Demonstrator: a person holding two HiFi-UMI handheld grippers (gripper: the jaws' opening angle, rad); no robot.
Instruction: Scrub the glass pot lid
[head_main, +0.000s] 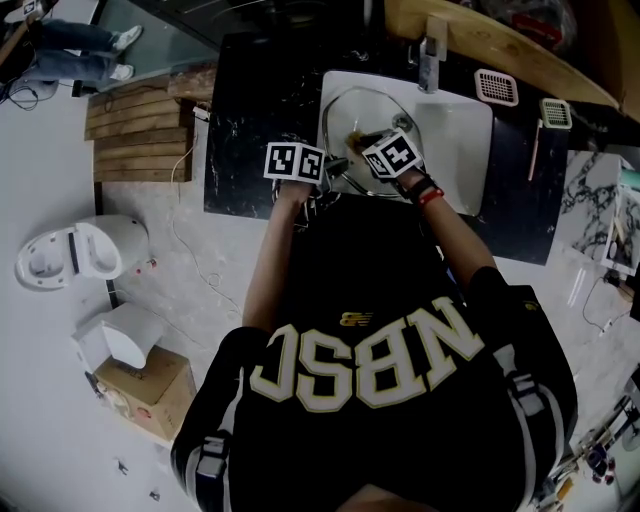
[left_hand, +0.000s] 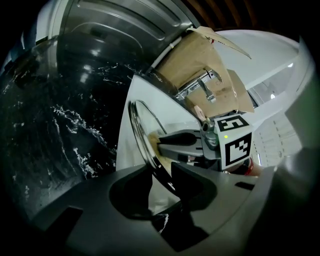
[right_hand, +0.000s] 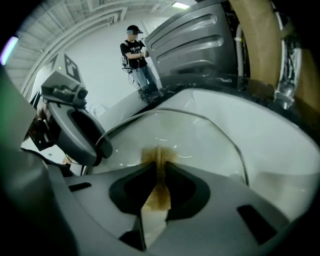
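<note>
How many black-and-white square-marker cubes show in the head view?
2. One cube sits on the left gripper, which grips the round glass pot lid by its rim; the other cube on the right gripper, pinching a brown scrub pad. None appear hidden.

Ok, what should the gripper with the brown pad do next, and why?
Probably rub the brown pad sideways across the glass lid. The right gripper pinches the pad against the glass, the left gripper grips the lid's rim, and the pad covers just one small patch.
</note>
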